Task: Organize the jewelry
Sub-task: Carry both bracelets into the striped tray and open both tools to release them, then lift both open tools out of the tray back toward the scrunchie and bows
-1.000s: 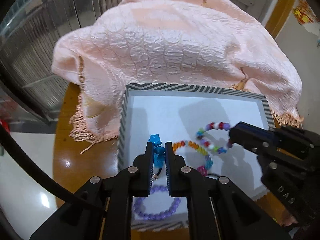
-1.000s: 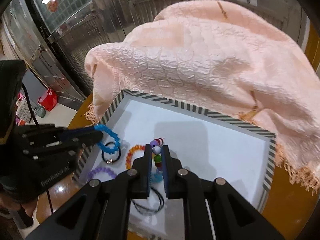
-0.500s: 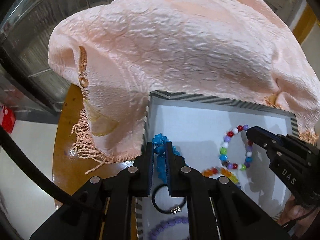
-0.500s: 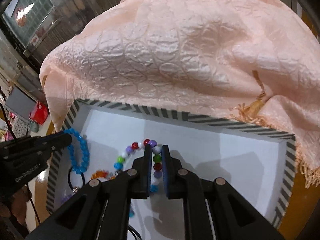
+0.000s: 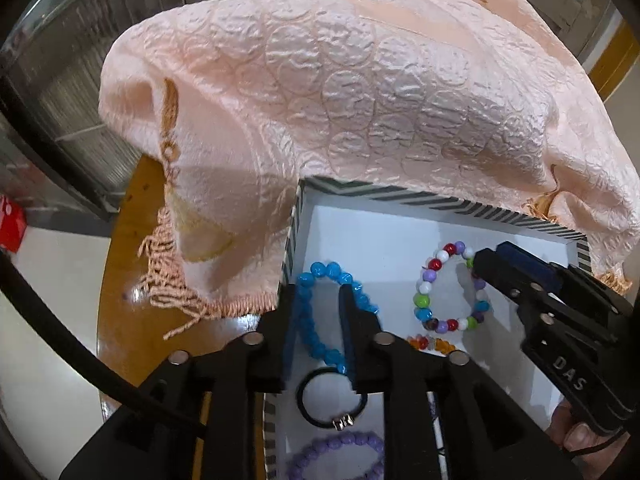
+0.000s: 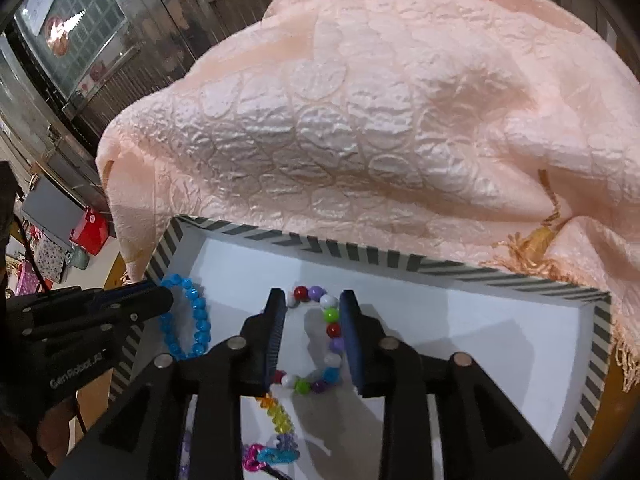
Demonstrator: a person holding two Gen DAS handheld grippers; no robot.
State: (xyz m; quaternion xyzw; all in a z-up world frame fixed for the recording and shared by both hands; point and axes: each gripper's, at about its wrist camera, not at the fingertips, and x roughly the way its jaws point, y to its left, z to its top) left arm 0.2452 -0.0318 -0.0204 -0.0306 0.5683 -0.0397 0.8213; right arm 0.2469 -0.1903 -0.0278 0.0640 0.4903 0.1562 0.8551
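**Both grippers released; bracelets down in tray**

Both grippers have gone from pinching to spread since half a second ago. Left gripper [image 5: 319, 292]: fingers parted, with one side of the blue bead bracelet [image 5: 320, 270] lying between them and the far arc of its loop just past the tips. Beads are glossy, faceted and translucent. The bracelet sits in the tray's far-left corner, close to the striped wall. Right gripper [image 6: 312, 300]: fingers likewise apart, straddling the multicolour bead bracelet [image 6: 331, 330], whose round opaque beads run red, purple, white, green and blue. It rests on the tray floor, a clear gap on each side of the fingers.

Tray [image 6: 596, 322]: shallow, rectangular, white matte floor, grey-and-white chevron rim. Beyond both grippers, a peach quilted cloth [image 5: 360, 92] with embossed circles and a fringed edge drapes over the tray's far rim. The tray rests on a polished brown table [image 5: 120, 248].

Pose: both tools point forward and downward into the tray. The right one enters from the right of the left view; a fingertip of the holding hand shows at that view's lower right.

Left view only: black hair tie [image 5: 332, 402] with a metal clasp and a purple bead bracelet [image 5: 340, 456], both behind the fingertips. Right view only: the translucent rainbow bracelet [image 6: 278, 412] in full colour, trailing back under the gripper.
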